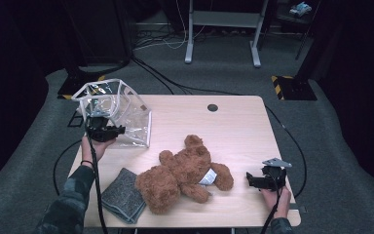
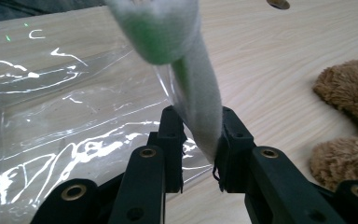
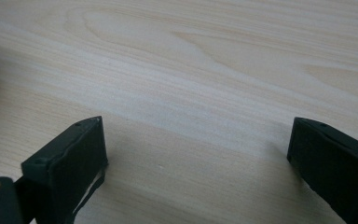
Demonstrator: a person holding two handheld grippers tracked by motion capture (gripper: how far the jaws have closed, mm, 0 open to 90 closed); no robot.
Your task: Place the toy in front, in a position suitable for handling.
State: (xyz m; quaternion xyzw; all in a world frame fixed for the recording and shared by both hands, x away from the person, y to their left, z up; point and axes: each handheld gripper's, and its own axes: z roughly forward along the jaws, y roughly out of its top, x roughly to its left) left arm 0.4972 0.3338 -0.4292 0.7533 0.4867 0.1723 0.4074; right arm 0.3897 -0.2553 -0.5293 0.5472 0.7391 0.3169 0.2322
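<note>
We see the left tongs (image 1: 118,130) at the far left of the desk (image 1: 233,126), pinching the white-trimmed edge of a clear plastic bag (image 1: 121,109). In the left gripper view the tongs (image 2: 200,135) are pressed together on that white trim strip (image 2: 200,112), which rises from between the jaws, while the clear film of the bag (image 2: 51,116) spreads out to their left over the wood. From the high view the bag stands open-mouthed, propped up off the desk just beyond the left tongs.

We find the right tongs (image 1: 249,179) near the front right corner of the desk, spread wide and holding nothing; in the right gripper view the tongs (image 3: 196,154) hover close over bare wood. They point toward a brown teddy bear (image 1: 182,173) that lies on the desk between the two tongs, near the right ones but apart from them. A folded grey cloth (image 1: 122,195) lies just beside the bear's head, at the front edge
</note>
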